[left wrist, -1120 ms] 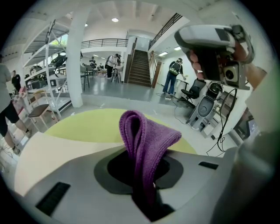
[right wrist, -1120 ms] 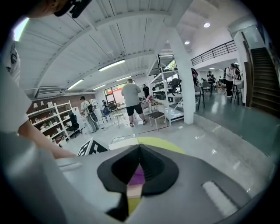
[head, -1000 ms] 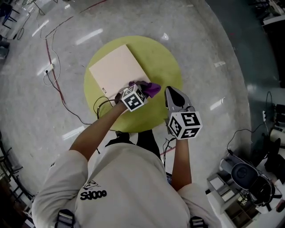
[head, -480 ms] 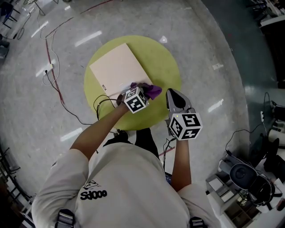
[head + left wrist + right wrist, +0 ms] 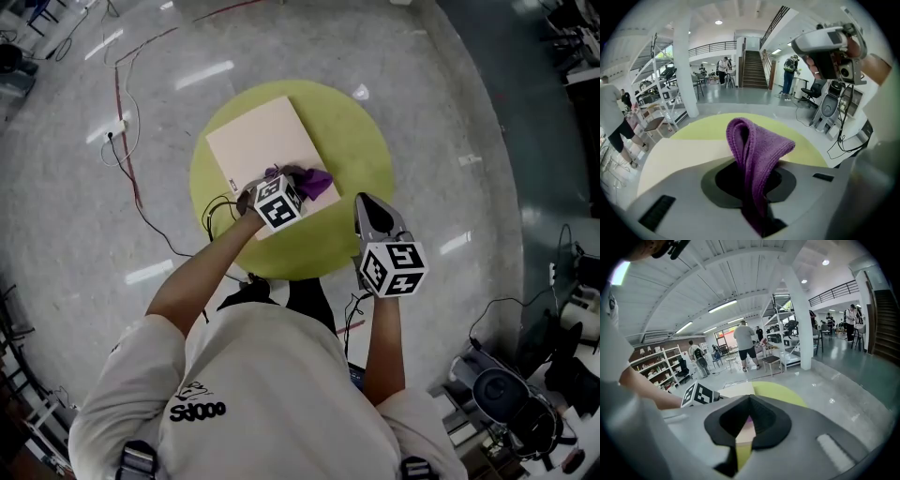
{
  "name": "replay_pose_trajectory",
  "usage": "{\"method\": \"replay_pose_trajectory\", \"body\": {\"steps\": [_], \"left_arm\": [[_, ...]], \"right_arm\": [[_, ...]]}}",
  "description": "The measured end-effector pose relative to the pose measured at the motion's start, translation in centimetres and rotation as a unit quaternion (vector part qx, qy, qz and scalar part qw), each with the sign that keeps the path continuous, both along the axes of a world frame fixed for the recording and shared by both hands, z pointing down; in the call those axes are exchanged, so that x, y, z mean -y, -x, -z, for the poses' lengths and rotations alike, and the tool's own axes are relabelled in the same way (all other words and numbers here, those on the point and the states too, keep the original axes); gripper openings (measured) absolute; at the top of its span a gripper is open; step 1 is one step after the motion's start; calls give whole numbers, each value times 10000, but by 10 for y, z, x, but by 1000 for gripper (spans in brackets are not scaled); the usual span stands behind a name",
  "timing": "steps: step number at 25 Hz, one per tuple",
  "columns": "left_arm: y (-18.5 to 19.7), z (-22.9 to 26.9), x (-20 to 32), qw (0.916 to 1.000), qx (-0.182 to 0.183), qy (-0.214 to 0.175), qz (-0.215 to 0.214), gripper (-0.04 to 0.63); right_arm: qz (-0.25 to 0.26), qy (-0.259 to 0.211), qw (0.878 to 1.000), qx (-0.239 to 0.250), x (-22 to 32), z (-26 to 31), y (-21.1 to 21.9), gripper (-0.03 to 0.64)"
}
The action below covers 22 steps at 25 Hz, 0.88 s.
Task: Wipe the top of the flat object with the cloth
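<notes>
A beige flat board (image 5: 258, 145) lies on the round yellow-green table (image 5: 361, 131). My left gripper (image 5: 294, 185) is shut on a purple cloth (image 5: 315, 179), which rests on the board's near right edge. In the left gripper view the cloth (image 5: 757, 152) stands folded up out of the shut jaws, with the board (image 5: 677, 157) beyond it. My right gripper (image 5: 368, 203) hangs over the table's near right rim, shut and holding nothing. In the right gripper view its jaws (image 5: 744, 430) meet, and the left gripper's marker cube (image 5: 699, 394) shows beside the board (image 5: 738, 391).
Red and black cables run over the shiny floor left of the table, by a power strip (image 5: 116, 131). Equipment and boxes (image 5: 506, 398) crowd the floor at the lower right. People, shelving and a staircase stand far off in the hall.
The left gripper has slid the cloth a little way along the board's near right part. The right gripper has stayed by the table's rim. My head view has shifted slightly.
</notes>
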<state>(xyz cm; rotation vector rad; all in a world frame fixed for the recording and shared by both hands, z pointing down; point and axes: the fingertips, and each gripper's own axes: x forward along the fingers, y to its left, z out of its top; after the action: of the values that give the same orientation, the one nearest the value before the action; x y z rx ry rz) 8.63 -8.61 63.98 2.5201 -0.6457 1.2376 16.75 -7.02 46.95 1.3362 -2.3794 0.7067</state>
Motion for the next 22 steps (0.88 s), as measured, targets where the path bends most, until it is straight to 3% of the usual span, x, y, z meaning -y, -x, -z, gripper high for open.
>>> {"method": "replay_pose_trajectory", "body": {"steps": [10,17,22], "left_arm": [[77,-1,73,9961,215,-156,847,64],[122,-3,128,9816,-35,-95,1904,64],[142,-4,151,9751,55,-331,2193,64]], "right_arm": [[633,-16,9980,-20,40,1,39,9],[753,46,9971,-80,63,-2,46,9],[801,20,9967,-125,74,-1,49,11]]}}
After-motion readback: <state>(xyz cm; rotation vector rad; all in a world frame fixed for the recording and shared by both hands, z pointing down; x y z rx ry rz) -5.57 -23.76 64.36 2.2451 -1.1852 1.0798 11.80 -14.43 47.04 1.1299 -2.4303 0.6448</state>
